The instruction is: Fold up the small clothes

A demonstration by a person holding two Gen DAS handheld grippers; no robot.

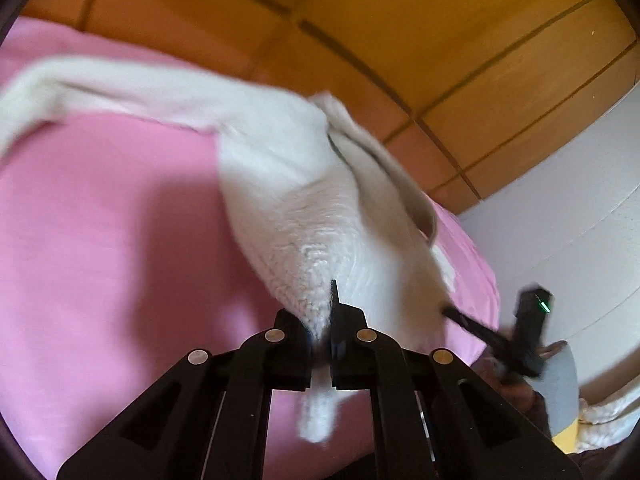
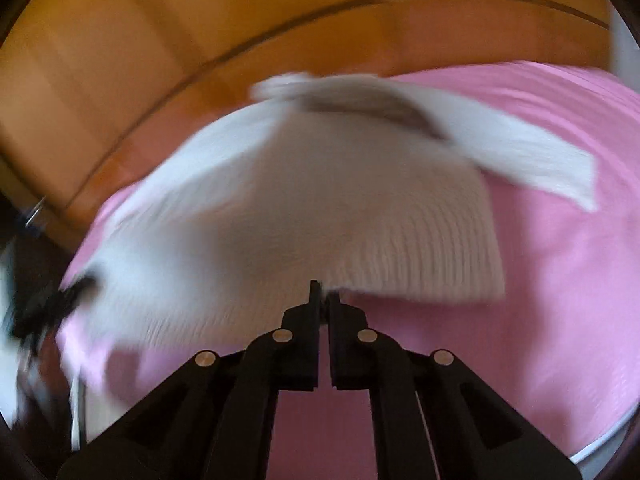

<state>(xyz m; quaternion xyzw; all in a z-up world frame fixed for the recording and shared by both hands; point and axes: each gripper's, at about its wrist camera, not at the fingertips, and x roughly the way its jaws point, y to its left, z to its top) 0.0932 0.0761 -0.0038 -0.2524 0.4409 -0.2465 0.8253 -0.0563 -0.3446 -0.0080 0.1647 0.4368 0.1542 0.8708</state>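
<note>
Over one pink sheet [image 1: 100, 220], one white sweater [image 1: 288, 200].

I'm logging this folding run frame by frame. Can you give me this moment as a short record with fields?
garment: white knit sweater, lifted over the bed
surface: pink sheet
left tongs: shut on the sweater's hem
right tongs: shut on the sweater's edge
sleeves: one trails left, one spreads right
background: wooden wardrobe
image quality: motion blur in both views

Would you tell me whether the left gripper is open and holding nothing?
No, the left gripper is shut on the white knitted sweater, with fabric pinched between its black fingers.
</note>
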